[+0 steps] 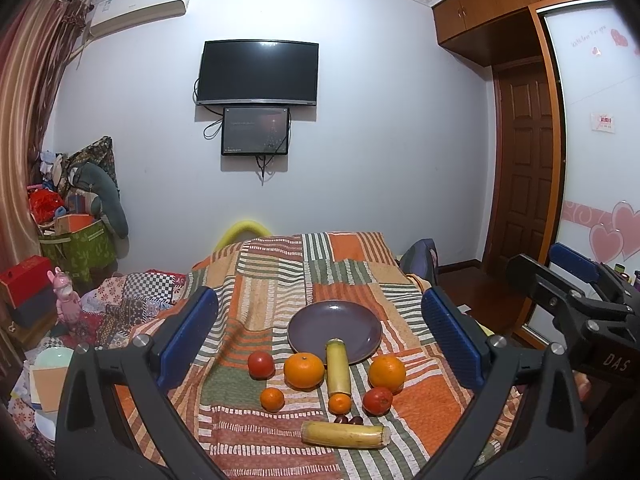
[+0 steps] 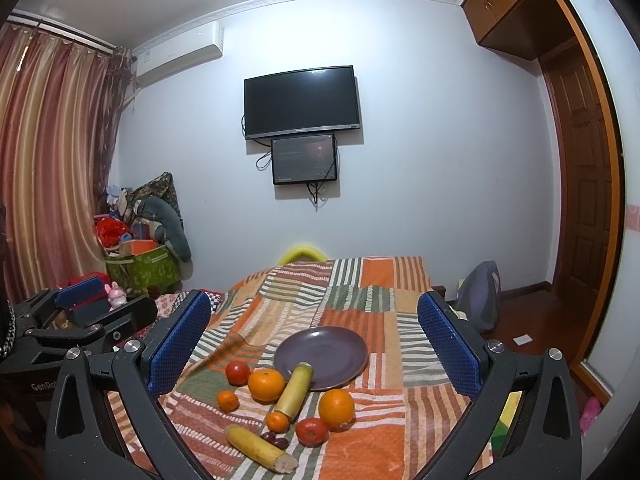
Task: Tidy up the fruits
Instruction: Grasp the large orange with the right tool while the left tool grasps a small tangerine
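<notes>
Bed with striped patchwork cover (image 1: 340,272) carries everything. Left gripper (image 1: 332,332) and right gripper (image 2: 316,340) both spread wide, holding nothing, above the fruit. Round purple plate (image 1: 335,326) bare except one yellow-green cane stalk (image 1: 338,368) resting on its rim; large oranges (image 1: 304,371), tomatoes, mandarins just beside it.

Black flat TV (image 1: 258,73) mounted on the pale wall, smaller dark screen (image 1: 256,131) right under it, white air conditioner (image 1: 138,10) above striped reddish curtains (image 2: 52,152), brown wooden door (image 1: 522,168).
</notes>
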